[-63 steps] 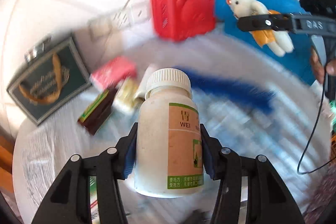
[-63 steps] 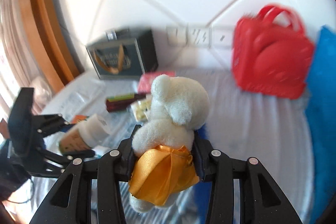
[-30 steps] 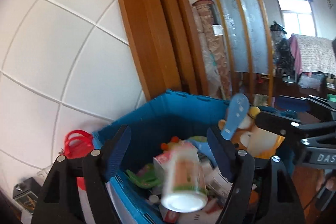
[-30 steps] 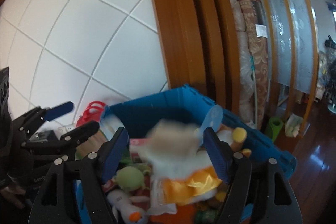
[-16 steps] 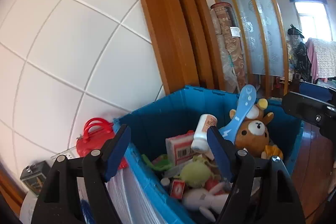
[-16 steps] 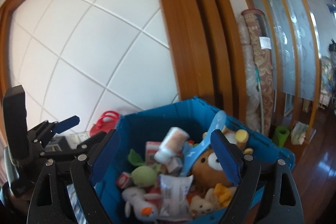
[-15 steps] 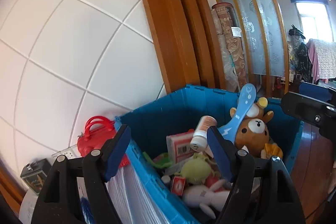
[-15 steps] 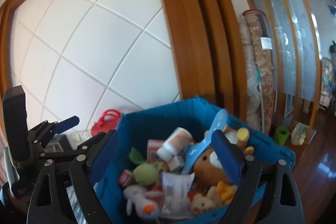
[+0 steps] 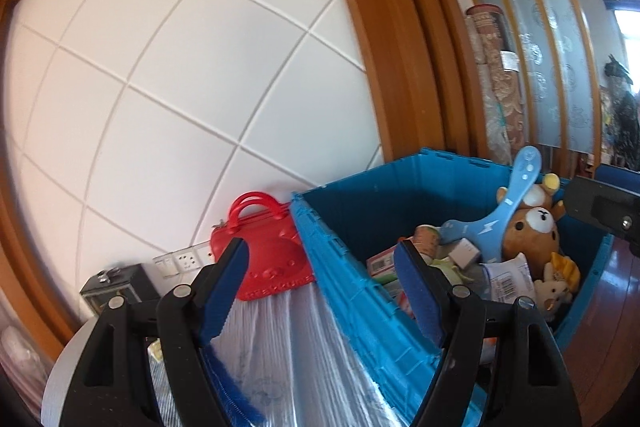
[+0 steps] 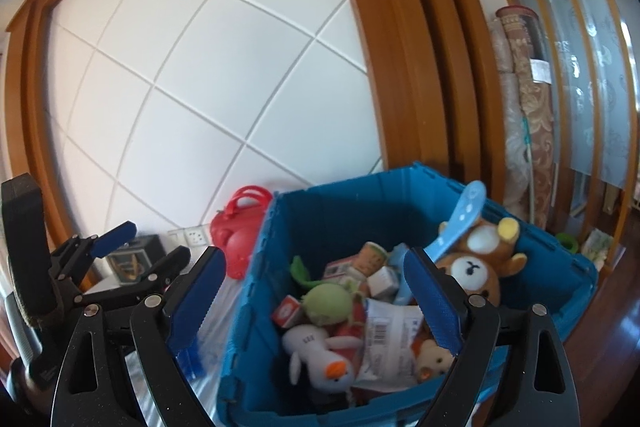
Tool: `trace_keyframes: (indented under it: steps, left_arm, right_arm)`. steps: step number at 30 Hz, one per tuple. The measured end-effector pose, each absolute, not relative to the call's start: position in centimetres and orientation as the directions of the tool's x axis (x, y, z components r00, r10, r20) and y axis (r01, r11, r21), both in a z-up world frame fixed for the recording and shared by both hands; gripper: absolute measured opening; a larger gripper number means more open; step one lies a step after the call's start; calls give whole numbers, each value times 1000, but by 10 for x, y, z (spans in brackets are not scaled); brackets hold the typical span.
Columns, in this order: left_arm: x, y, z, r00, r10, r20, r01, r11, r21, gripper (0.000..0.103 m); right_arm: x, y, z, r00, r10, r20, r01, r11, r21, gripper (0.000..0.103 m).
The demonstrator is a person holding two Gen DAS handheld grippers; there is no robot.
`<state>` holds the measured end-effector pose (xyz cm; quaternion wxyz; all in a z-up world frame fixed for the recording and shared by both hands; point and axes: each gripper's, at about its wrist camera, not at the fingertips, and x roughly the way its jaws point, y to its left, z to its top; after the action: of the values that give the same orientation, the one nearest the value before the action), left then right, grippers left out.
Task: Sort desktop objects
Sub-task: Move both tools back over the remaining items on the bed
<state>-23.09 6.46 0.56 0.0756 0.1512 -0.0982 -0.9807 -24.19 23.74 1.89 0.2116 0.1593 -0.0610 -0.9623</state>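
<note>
A blue crate (image 9: 352, 291) (image 10: 332, 203) stands at the table's right end, full of toys and boxes. In it lie the white pill bottle (image 10: 370, 259) (image 9: 426, 235), a brown bear (image 10: 476, 275) (image 9: 534, 231), a blue fan (image 10: 460, 223), a green plush (image 10: 326, 303) and a white duck (image 10: 316, 351). The small white bear with its orange skirt (image 9: 558, 281) lies at the crate's right side. My left gripper (image 9: 322, 289) is open and empty, over the crate's left wall. My right gripper (image 10: 316, 301) is open and empty above the crate. The left gripper also shows in the right wrist view (image 10: 144, 247).
A red handbag (image 9: 264, 259) (image 10: 240, 231) leans on the tiled wall left of the crate. A dark gift box (image 9: 116, 287) stands further left, by wall sockets (image 9: 188, 261). The striped tablecloth (image 9: 288, 359) runs along the crate's left wall. A wooden door frame (image 9: 392, 75) is behind.
Both grippers let go: the pill bottle and the white bear dropped into the crate. Since then both open grippers have shifted left, and the handbag and tablecloth show more.
</note>
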Motion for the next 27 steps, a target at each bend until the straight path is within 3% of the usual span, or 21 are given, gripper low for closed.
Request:
trace_keyframes:
  steps: [20, 27]
  left_arm:
    - [-199, -12, -10, -898, -314, -308, 279, -948, 152, 75]
    - [-198, -50, -46, -870, -272, -410, 275, -960, 53, 75]
  right_arm:
    - [-232, 171, 23, -765, -584, -272, 554, -812, 183, 92]
    - [-229, 150, 21, -727, -634, -262, 607, -773, 186, 92]
